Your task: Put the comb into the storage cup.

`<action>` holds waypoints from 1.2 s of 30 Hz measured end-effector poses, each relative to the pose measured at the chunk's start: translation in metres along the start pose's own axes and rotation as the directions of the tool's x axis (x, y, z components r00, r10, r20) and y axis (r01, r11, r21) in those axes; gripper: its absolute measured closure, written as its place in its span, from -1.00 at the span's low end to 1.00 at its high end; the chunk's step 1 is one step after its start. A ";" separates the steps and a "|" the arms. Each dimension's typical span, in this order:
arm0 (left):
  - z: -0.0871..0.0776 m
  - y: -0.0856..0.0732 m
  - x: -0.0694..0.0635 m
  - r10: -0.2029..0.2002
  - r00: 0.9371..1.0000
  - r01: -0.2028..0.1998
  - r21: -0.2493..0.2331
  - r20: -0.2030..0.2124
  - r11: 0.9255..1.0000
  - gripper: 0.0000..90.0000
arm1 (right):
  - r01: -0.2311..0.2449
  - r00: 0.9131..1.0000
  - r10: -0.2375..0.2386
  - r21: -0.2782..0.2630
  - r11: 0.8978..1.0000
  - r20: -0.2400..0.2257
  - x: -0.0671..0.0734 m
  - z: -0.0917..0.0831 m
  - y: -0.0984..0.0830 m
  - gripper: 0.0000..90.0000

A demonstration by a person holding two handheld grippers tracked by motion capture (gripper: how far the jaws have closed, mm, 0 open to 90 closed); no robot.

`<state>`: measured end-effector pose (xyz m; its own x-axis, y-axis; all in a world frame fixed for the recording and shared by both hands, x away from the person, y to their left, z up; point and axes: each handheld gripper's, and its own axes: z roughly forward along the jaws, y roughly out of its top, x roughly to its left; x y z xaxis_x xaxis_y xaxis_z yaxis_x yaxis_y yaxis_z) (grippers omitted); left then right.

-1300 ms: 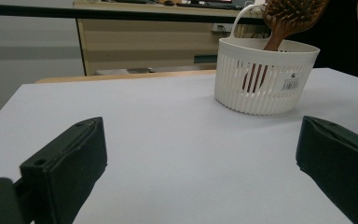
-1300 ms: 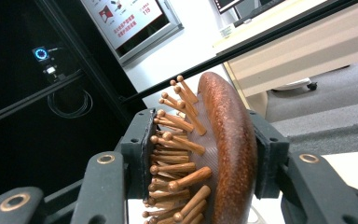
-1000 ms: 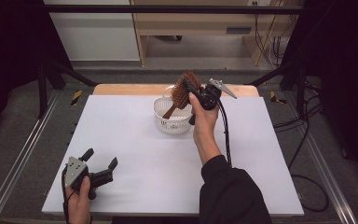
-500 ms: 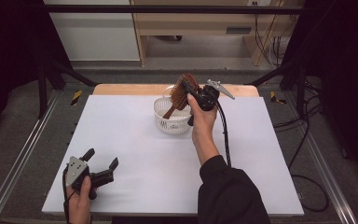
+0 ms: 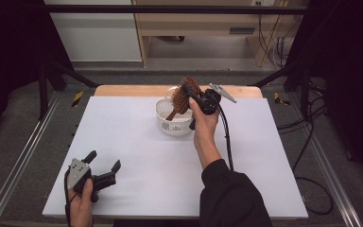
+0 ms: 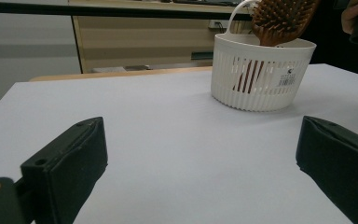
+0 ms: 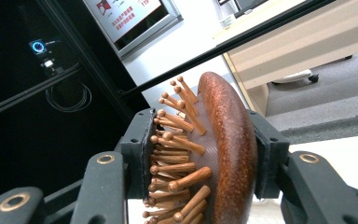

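Left tongs point(image 5: 105, 169) idle at near-left corner of worktop point(image 5: 132, 142), jaws spread wide, nothing between them. Far centre: right tongs point(image 5: 192, 96) clamped on head of hairbrush point(image 5: 182, 97), bristle side against one pad, wood back against other. Brush tilted, handle end down inside white basket point(image 5: 170, 120), head above rim. Judgement: placement almost done; left to do: release, withdraw.

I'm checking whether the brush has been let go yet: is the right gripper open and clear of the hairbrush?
No: the right gripper has its jaws clamped on the head of the wooden hairbrush, one on the bristles, one on its back.
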<state>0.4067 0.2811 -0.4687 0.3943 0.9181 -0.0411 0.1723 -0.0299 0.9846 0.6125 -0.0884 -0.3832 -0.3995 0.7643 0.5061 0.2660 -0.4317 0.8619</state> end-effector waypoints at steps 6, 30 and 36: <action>0.000 0.000 0.000 0.000 1.000 0.000 0.002 0.004 1.000 -0.95 | -0.004 1.000 0.004 0.003 1.000 -0.006 0.001 0.000 -0.002 0.12; 0.001 0.000 -0.002 0.009 1.000 -0.009 0.008 0.015 1.000 -0.95 | -0.010 1.000 0.010 0.004 1.000 0.001 -0.002 0.000 -0.006 0.12; 0.001 0.000 -0.002 0.009 1.000 -0.009 0.008 0.015 1.000 -0.95 | -0.007 1.000 0.007 0.003 1.000 -0.002 -0.003 0.000 -0.006 0.12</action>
<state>0.4070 0.2790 -0.4691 0.4093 0.9117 -0.0348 0.1756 -0.0413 0.9836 0.6117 -0.0882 -0.3897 -0.3994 0.7604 0.5121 0.2717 -0.4353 0.8583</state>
